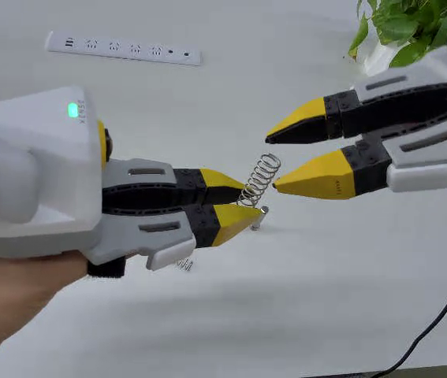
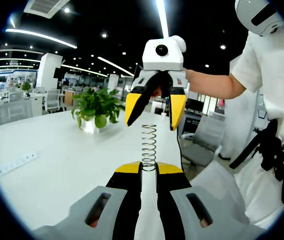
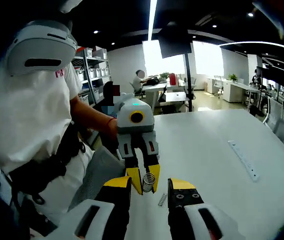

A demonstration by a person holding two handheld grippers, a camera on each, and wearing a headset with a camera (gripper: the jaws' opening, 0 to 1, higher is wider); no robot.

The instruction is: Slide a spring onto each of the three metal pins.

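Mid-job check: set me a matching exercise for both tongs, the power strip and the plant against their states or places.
1 left tongs
2 right tongs
3 power strip
4 plant

a upper right of head view
b open
c shut on the spring
d flat on the table, upper left of head view

Pairs: 1-c, 2-b, 3-d, 4-a

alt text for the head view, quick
The left gripper pinches one end of a spring in shut jaws over a white table, while the right gripper, jaws open, faces the spring's free end. A power strip lies behind.
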